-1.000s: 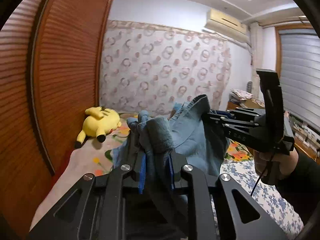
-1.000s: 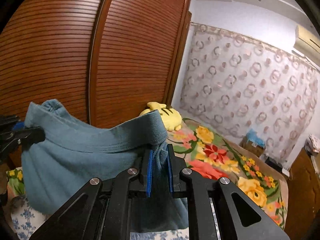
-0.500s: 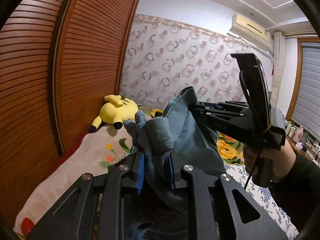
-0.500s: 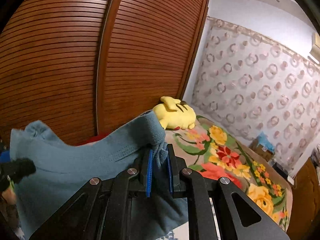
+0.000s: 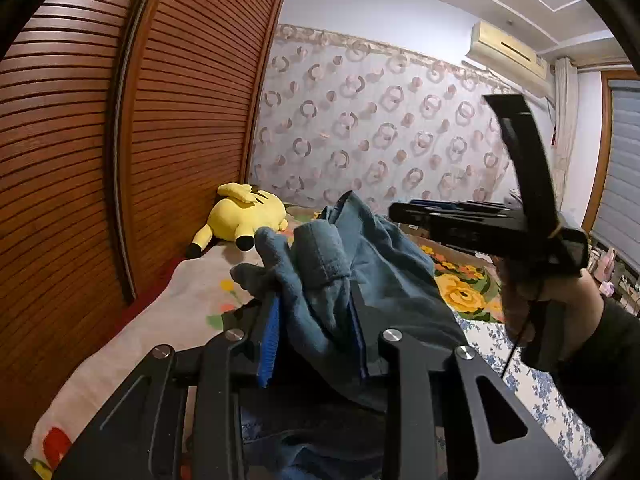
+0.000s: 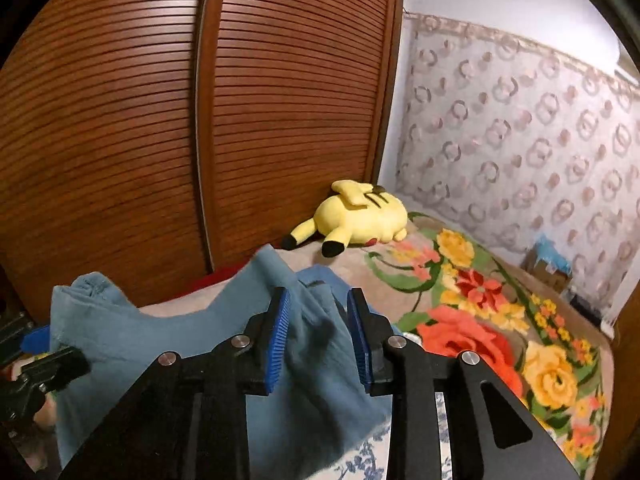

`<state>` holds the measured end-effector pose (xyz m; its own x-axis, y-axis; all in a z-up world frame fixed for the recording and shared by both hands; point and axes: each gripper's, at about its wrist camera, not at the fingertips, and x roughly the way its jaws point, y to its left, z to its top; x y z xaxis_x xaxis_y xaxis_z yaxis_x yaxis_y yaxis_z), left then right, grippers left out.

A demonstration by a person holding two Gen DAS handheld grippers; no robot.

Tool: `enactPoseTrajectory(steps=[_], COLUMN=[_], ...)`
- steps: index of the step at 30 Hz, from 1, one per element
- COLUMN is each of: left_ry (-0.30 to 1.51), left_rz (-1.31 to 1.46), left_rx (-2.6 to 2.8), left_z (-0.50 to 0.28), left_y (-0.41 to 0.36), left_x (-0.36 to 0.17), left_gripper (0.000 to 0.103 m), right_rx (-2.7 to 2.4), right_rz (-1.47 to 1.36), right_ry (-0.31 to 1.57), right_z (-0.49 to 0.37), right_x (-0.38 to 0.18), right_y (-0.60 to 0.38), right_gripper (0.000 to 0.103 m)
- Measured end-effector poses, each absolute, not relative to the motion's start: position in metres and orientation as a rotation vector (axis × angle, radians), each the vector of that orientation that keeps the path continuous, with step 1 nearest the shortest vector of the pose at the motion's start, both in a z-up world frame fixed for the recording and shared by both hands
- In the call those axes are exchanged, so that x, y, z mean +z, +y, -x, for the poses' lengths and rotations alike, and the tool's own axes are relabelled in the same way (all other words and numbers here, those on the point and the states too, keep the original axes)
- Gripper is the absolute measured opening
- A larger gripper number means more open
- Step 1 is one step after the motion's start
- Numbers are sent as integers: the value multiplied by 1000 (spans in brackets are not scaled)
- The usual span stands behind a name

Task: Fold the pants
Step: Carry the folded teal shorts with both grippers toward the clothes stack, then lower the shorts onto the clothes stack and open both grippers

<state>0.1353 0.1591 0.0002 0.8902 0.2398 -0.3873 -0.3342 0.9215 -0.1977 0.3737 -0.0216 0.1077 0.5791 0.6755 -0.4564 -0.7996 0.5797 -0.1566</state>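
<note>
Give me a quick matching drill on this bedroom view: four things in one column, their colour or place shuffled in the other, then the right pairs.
Things:
1. pants
2. plush toy
3. wardrobe door
4. air conditioner

Descriptions:
A. cream-coloured, mounted high up
B. yellow, lying on the bed
C. blue cloth, bunched up
D. brown slatted wood

Pairs: 1-C, 2-B, 3-D, 4-A

Yellow plush toy (image 6: 360, 216) lies on the floral blanket (image 6: 480, 320) beside slatted wooden doors (image 6: 160, 120); air conditioner (image 5: 508, 54) hangs above patterned curtain (image 5: 380, 128).
</note>
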Motion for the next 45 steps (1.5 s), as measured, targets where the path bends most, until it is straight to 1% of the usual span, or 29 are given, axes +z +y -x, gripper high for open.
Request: enactPoseTrajectory(steps=[5, 13, 21, 28, 29, 30, 31, 33, 34, 35, 36, 37, 39, 41, 43, 45], left_ry=[388, 420, 438, 442, 447, 450, 445, 440, 441, 442, 440, 433, 422, 421, 422, 424], left_rz=[256, 248, 234, 213, 209, 205, 202, 190, 187, 186, 188, 189, 177, 171, 173, 162], left_rx=[315, 323, 322, 320, 317, 315, 312, 313, 311, 305, 296, 288, 274, 262, 242, 229], left_z=[-138, -139, -138, -128, -126, -124, -122, -116, -114, -112, -109, -105, -99, -94, -89, -84], left_y=[161, 161, 159, 157, 157, 156, 155, 153, 153, 152, 151, 150, 146, 145, 143, 139], left_x=[-3, -7, -4, 3, 3, 4, 5, 7, 7, 8, 9, 10, 14, 17, 20, 22], left_gripper=[33, 33, 33, 34, 35, 46, 49, 51, 53, 58, 73, 79, 81, 84, 93, 95], right_rx=[890, 824, 822, 841, 843, 845, 847, 850, 851, 851, 851, 850, 847, 844, 841, 835], right_rz=[361, 326, 281, 255, 255, 257, 256, 251, 247, 241, 237, 235, 233, 228, 220, 211], right_ry=[429, 506, 490, 467, 466, 463, 458, 451, 449, 447, 446, 444, 438, 433, 429, 424], right_z=[-385, -418, -405, -373, -369, -364, -358, -349, -344, -339, -336, -331, -322, -313, -304, -294], right_x=[95, 83, 88, 86, 87, 87, 87, 90, 91, 91, 92, 92, 92, 92, 92, 92], right_y=[-36, -20, -23, -39, -42, -43, -44, -49, -51, -54, -56, -58, -63, -69, -76, -83], right_gripper=[30, 30, 30, 30, 30, 30, 30, 31, 31, 31, 31, 31, 32, 33, 35, 39])
